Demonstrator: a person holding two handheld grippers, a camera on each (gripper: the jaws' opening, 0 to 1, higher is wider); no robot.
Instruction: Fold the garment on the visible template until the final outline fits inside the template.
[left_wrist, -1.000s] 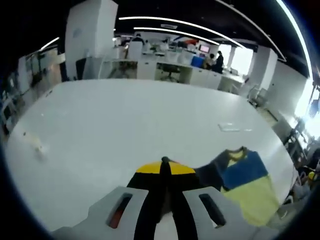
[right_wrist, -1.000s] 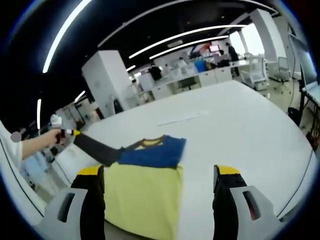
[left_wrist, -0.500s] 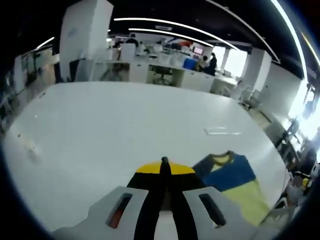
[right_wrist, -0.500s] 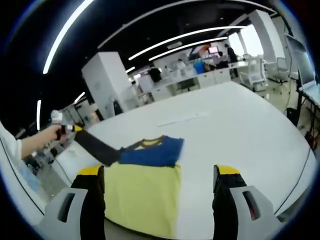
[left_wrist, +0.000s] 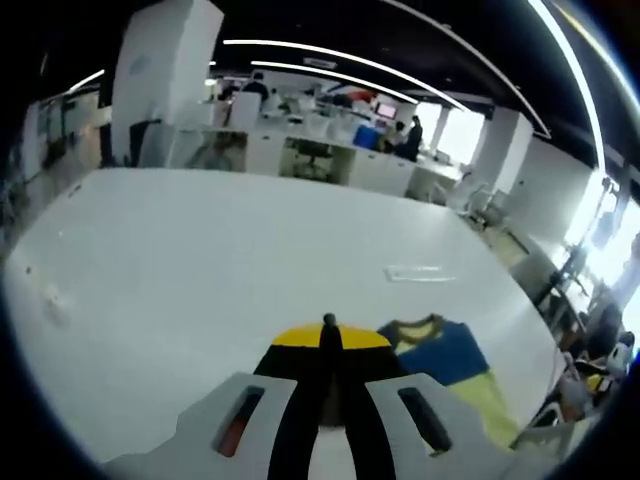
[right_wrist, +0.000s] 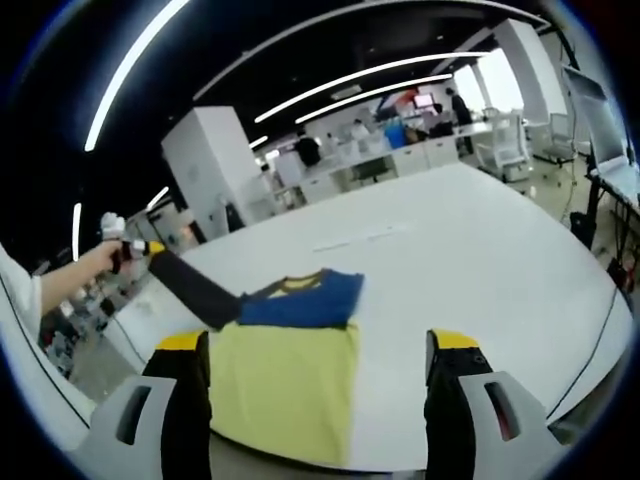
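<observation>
Garment (right_wrist: 290, 370): flat on white counter (right_wrist: 480, 270), collar away. Left tool (right_wrist: 152, 249): clamped on dark sleeve (right_wrist: 192, 288), stretched outward leftward. Right tool (right_wrist: 318, 348): jaws apart, empty, poised over hem.

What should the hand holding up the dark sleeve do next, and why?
Probably swing the dark sleeve over and lay it on the yellow body of the shirt. The left gripper holds it stretched out past the shirt's side, so it needs folding in.

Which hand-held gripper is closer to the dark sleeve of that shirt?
Left. The left hand-held gripper is shut on the dark sleeve, holding it lifted. The right hand-held gripper is open, back by the shirt's yellow hem.
</observation>
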